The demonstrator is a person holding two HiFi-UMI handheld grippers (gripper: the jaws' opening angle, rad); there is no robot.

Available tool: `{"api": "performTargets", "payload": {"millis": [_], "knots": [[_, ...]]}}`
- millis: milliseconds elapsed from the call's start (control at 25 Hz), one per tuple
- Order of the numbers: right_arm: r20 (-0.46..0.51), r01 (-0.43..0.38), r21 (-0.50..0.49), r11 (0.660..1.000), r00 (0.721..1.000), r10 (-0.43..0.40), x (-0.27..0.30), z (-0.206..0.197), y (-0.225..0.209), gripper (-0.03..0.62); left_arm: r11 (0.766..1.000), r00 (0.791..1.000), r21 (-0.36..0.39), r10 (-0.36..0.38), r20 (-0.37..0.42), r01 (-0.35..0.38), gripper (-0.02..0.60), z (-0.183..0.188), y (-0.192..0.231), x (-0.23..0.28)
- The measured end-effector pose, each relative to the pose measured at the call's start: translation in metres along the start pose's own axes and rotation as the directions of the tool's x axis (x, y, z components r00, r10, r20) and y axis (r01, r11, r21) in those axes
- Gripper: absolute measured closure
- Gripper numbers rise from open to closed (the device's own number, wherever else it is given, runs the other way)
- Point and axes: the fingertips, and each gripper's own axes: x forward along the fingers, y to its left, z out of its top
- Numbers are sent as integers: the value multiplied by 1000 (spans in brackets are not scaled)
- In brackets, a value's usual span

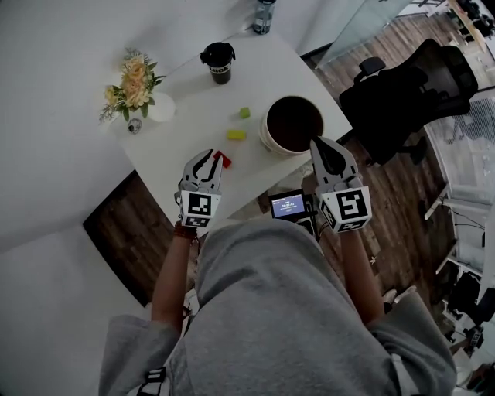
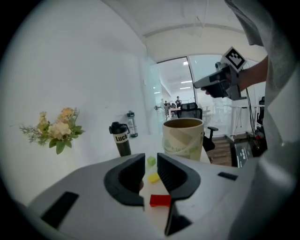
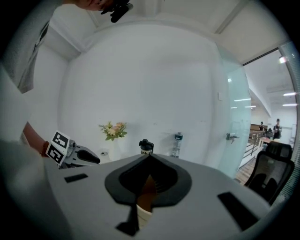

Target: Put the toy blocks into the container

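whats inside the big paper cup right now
The head view shows only the dark brown inside of the cup; nothing is visible in it. The right gripper covers its near edge, and the dim interior could hide something small.

Bare worktop (image 1: 193, 116) lies between the left tool (image 1: 209, 161) and the container (image 1: 265, 135), broken only by a loose line of blocks: the red block (image 1: 224, 160) just at that tool's tips, the yellow block (image 1: 236, 134) beyond it, the green block (image 1: 244, 113) farther still; the container's mouth faces up, with the right tool (image 1: 317, 144) at its near rim; the black cup (image 1: 219, 63), the flower vase (image 1: 133, 83) and the bottle (image 1: 263, 15) stand along the far side, well apart from the blocks.
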Motion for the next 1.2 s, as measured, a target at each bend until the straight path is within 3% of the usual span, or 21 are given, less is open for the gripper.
{"api": "performTargets", "payload": {"millis": [280,560,880,1200], "knots": [[14,12,32,999,1000,-13,13,-6,-3,591,992,980,-4,-124,-156,124,427,-48,-13,26],[0,5,38,999,1000,-5,15,-10,-5,591,967,913,-1,-243,-328,256,352,-94,-35,46],[-9,-19,23,1000,1000,19,21,-9,-1,591,952,871,-22,-288,-397,305,283,-116,-47,56],[-13,-39,3,999,999,39,25,-6,2,591,958,851,-38,-270,-451,284,275,-138,-46,62]]}}
